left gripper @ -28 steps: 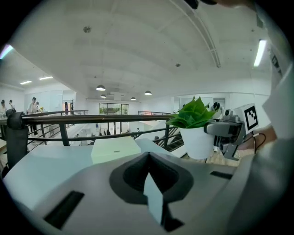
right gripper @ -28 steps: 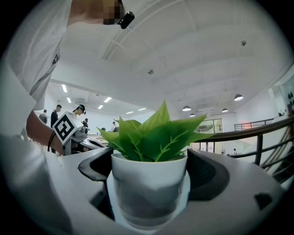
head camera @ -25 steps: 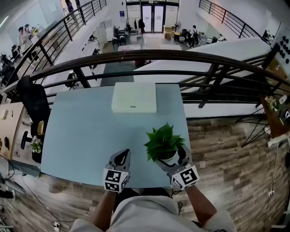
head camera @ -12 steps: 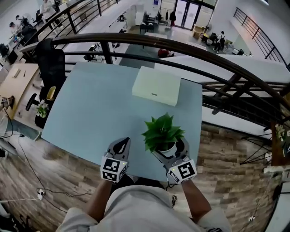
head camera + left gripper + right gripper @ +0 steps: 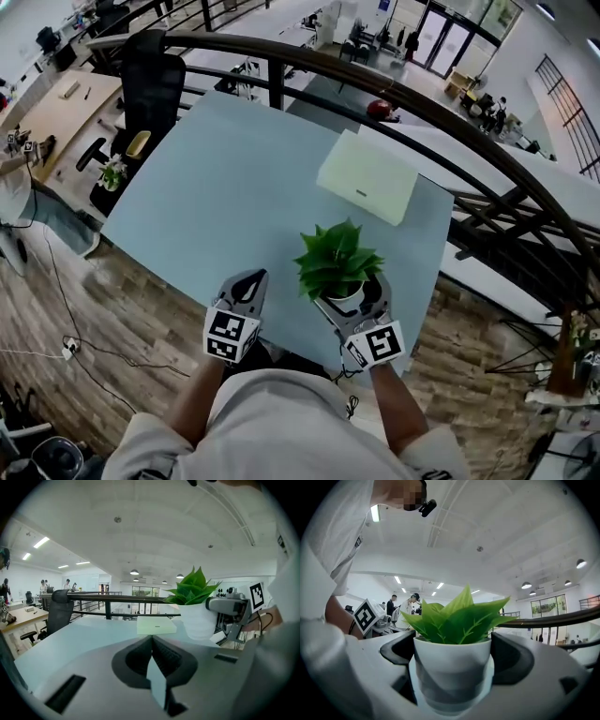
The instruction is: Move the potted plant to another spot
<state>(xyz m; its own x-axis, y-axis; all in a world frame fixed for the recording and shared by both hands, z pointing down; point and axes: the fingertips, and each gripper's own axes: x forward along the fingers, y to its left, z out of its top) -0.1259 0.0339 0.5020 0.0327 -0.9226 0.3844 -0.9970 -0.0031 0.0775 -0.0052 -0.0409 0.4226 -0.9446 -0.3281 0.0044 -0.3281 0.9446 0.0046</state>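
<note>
Head view: the right gripper is clasping the potted plant at the near edge of the table, apparently ready to carry it elsewhere, while the left gripper is idling just beside it. Left gripper view: its jaws are pressing together on nothing, well clear of the pot. Right gripper view: both jaws are hugging the white pot's sides, leaves upright, likely so it travels without tipping.
</note>
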